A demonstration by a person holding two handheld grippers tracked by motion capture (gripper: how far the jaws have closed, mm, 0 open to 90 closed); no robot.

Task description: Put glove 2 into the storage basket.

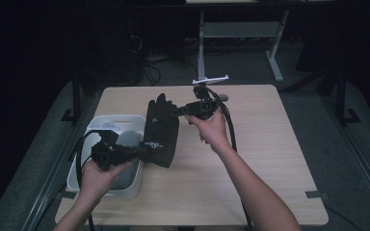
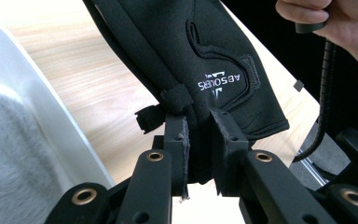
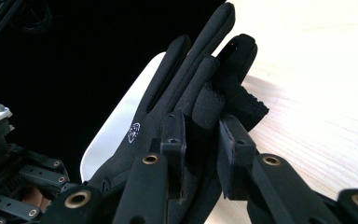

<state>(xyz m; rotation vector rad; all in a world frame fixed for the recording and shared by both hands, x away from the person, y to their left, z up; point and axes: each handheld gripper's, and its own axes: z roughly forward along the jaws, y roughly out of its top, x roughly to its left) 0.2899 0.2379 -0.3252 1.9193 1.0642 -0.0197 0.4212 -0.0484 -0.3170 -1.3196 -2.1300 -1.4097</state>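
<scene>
A black glove [image 1: 161, 129] with white lettering hangs stretched above the wooden table [image 1: 250, 159] between both grippers. My left gripper [image 1: 142, 151] is shut on the glove's cuff [image 2: 200, 140], close to the small strap tab; the printed logo [image 2: 223, 83] faces the left gripper view. My right gripper [image 1: 177, 111] is shut on the glove's finger end [image 3: 200, 126], and the glove's fingers [image 3: 214, 51] point up past its jaws in the right gripper view. A hand holds each gripper.
A white bin [image 1: 125, 190] stands at the table's left edge under my left hand, with something grey and fuzzy [image 2: 14, 154] inside. Thick black cables [image 1: 229, 125] trail from the grippers. A desk frame [image 1: 236, 33] stands beyond the table on the dark floor.
</scene>
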